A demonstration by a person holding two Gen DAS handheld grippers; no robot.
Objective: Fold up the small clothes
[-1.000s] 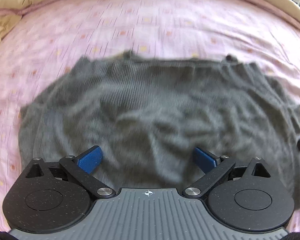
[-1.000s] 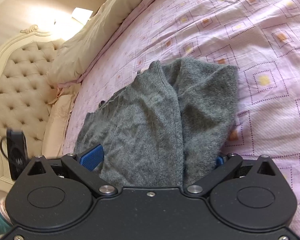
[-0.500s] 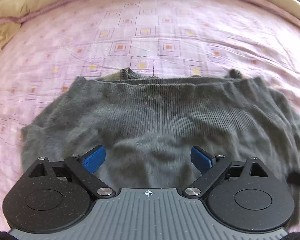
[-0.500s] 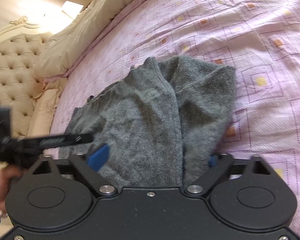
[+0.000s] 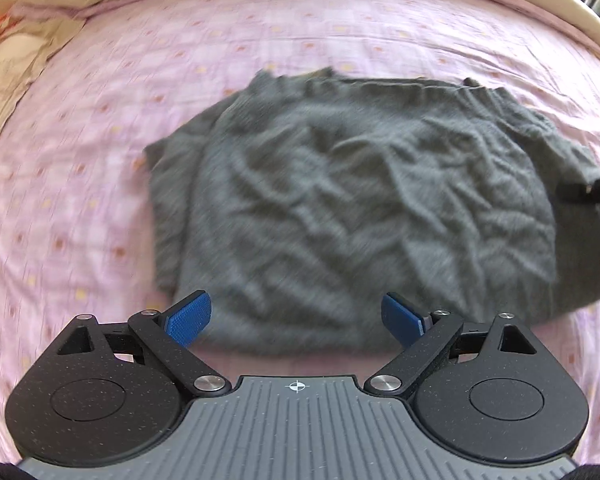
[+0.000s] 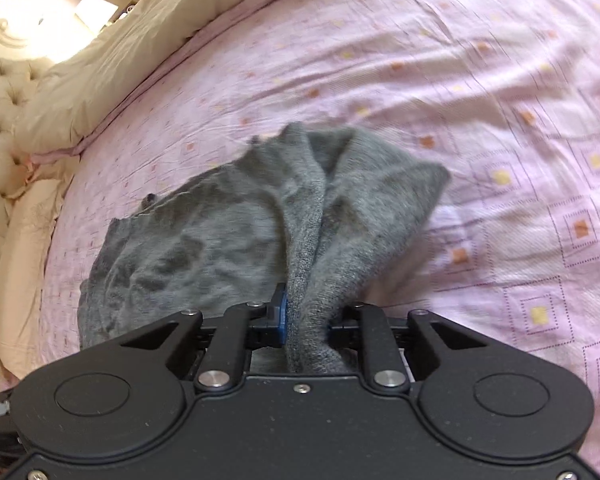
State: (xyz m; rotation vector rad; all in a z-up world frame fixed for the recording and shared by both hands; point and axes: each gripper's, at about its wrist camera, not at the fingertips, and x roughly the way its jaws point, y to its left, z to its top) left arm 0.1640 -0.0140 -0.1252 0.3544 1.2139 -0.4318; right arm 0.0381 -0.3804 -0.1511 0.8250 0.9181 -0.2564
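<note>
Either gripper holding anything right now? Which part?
Right gripper is shut on the grey sweater, pinching a bunched fold at its near edge. Left gripper is open, holding nothing.

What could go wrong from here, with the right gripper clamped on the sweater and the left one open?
1. The right gripper pinches a thick bunch of the grey sweater, perhaps several layers, so the fold may drag crooked.
2. The left gripper is open and holds nothing, so the sweater may slide across the pink sheet when pulled.
</note>
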